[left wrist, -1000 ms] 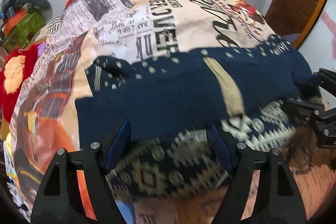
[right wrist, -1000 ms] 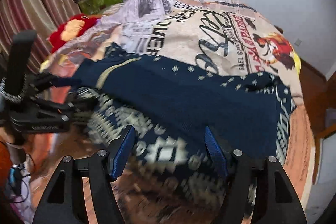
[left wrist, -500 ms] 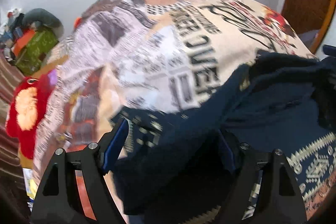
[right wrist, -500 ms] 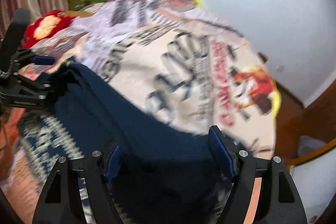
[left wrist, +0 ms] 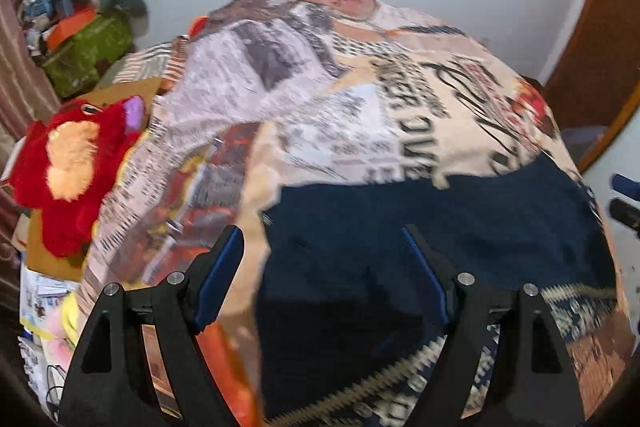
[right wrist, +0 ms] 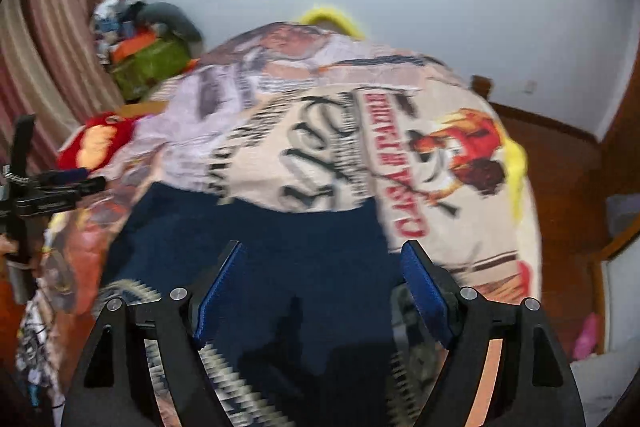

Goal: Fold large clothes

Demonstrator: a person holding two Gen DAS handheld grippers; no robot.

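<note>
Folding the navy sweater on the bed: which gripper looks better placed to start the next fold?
Left, probably. The left gripper hangs open right over the navy sweater at its side edge, where blue meets the printed bedspread. The right gripper, its jaws opening with nothing between them, sits over mid-cloth, farther from any edge.

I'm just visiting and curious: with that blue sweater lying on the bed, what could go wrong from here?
1. The sweater sits near the bed's corner; a tug could slide it off the bedspread.
2. Both the left gripper and the right gripper are off the cloth, the right one's jaws opening; a loose fold may spring back.
3. The grippers work close together, so they might bump.
</note>
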